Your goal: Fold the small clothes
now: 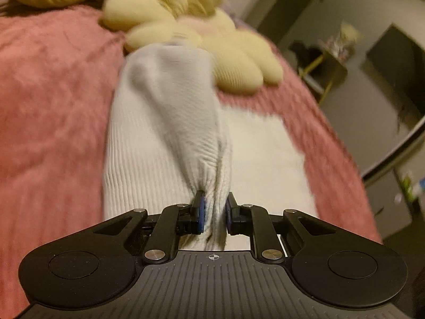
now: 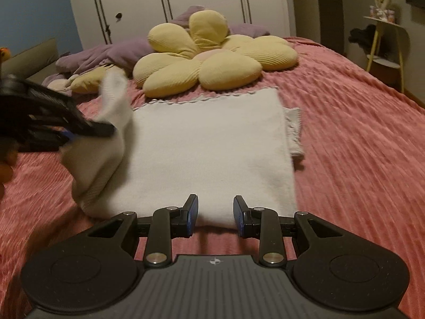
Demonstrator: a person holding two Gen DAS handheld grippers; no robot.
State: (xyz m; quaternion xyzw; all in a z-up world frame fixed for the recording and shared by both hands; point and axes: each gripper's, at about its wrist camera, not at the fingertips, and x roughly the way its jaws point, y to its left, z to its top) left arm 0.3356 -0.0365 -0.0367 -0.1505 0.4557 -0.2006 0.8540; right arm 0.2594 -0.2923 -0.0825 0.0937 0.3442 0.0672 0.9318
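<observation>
A white knit garment (image 2: 207, 146) lies flat on the pink bedspread (image 2: 358, 146). A ribbed white part of it (image 1: 164, 122) is lifted off the bed at the garment's left side. My left gripper (image 1: 214, 199) is shut on the bunched end of that part, with fabric pinched between the blue pads. In the right wrist view the left gripper (image 2: 79, 130) comes in from the left with the raised fabric (image 2: 111, 111) blurred by motion. My right gripper (image 2: 215, 204) hovers at the garment's near edge, open, with nothing between its fingers.
A yellow flower-shaped cushion (image 2: 209, 61) sits just beyond the garment's far edge. Behind it lie a purple blanket (image 2: 106, 53) and a second yellow cushion (image 2: 87, 79). Wardrobe doors (image 2: 186, 0) stand at the back, and a yellow side table (image 2: 385, 42) beside the bed on the right.
</observation>
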